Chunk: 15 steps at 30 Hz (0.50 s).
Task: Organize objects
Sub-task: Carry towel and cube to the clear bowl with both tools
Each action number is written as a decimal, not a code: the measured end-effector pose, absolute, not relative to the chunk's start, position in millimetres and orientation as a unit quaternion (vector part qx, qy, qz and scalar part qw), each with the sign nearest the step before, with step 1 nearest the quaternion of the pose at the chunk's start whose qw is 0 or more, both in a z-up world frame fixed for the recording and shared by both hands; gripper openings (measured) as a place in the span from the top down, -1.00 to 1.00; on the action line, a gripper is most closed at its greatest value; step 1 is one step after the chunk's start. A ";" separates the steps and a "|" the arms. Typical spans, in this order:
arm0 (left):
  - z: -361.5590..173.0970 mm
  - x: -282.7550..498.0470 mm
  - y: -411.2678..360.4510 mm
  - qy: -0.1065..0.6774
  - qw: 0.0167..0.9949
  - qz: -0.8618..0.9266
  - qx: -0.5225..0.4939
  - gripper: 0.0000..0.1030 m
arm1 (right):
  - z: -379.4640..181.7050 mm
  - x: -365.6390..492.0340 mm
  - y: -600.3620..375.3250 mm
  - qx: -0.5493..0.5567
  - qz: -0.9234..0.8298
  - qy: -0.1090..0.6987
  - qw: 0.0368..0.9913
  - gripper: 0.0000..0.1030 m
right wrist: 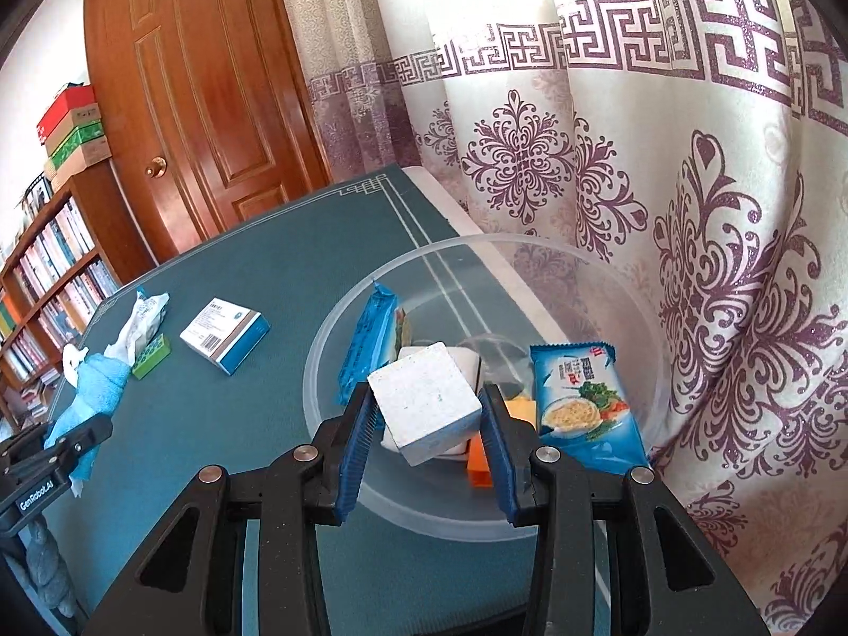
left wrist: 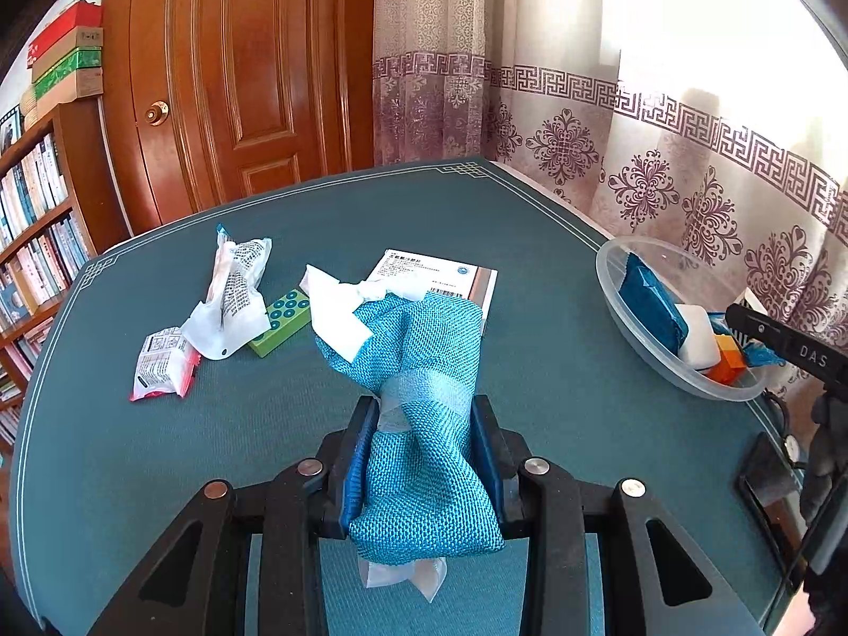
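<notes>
The right gripper grips a white block above the clear bowl, ready to release. The left gripper clamps a blue cloth; the bowl sits at its two o'clock.

Both grippers are black plastic with silver screws and ribbed blue-padded jaws.

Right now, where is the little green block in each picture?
Left wrist view: the green block lies left of centre on the table, half under a white wrapper.
Right wrist view: the block is far left, small, beside the medicine box.
Shared landmark: that medicine box, just right of the block in both views.
</notes>
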<state>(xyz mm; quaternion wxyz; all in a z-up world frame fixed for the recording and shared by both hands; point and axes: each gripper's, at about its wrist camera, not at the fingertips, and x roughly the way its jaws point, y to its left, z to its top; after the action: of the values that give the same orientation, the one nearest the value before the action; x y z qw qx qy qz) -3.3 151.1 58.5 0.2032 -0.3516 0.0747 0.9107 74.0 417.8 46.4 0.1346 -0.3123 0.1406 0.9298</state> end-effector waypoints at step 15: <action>60.9 -3.9 179.3 0.088 0.218 0.905 -0.356 0.28 | 41.0 78.7 446.6 -0.298 0.928 0.137 0.174 -0.06</action>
<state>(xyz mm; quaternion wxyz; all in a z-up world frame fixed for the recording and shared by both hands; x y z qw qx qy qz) -3.9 179.3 60.9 0.2176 -0.3561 0.0878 0.9045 78.7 446.6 41.0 0.1742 -0.2981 0.1371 0.9284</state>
